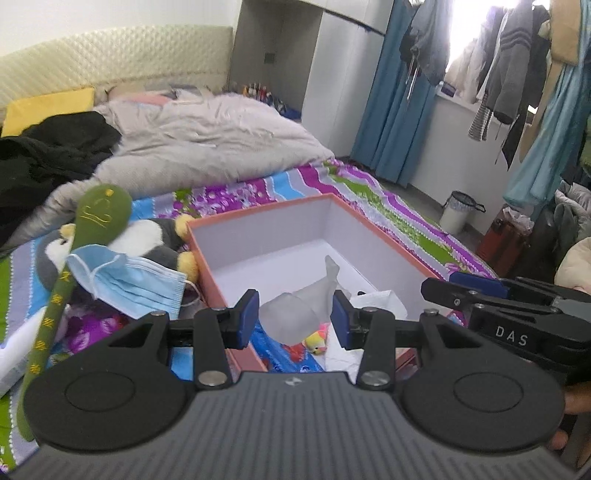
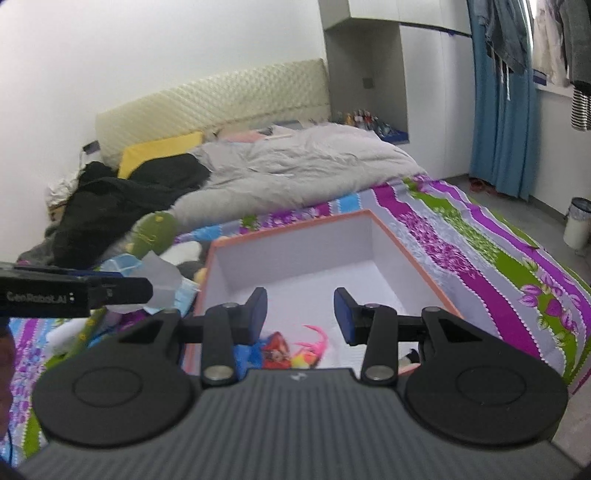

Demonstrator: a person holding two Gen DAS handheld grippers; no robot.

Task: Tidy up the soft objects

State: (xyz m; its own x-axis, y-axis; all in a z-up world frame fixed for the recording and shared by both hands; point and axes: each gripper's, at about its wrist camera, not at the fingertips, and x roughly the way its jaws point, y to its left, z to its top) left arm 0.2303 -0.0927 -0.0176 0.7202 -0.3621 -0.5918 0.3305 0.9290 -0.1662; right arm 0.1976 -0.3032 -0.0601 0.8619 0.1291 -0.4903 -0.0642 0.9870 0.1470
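1. Currently my left gripper (image 1: 293, 318) pinches the frosted bag (image 1: 286, 314) above the orange box (image 1: 258, 207), at its near-left corner.
2. My right gripper (image 2: 300, 314), jaws apart and empty, hangs over the box's near end.
3. I judge the box's open floor lies just ahead of the bag.

soft daylight, window (image 1: 466, 33) blown out (top right); fisheye bends edges, right view slightly blurred

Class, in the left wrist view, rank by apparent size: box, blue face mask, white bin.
1. Box, clearly the largest.
2. Face mask.
3. Bin looks smallest, but it stands farther off, so that is unsure.
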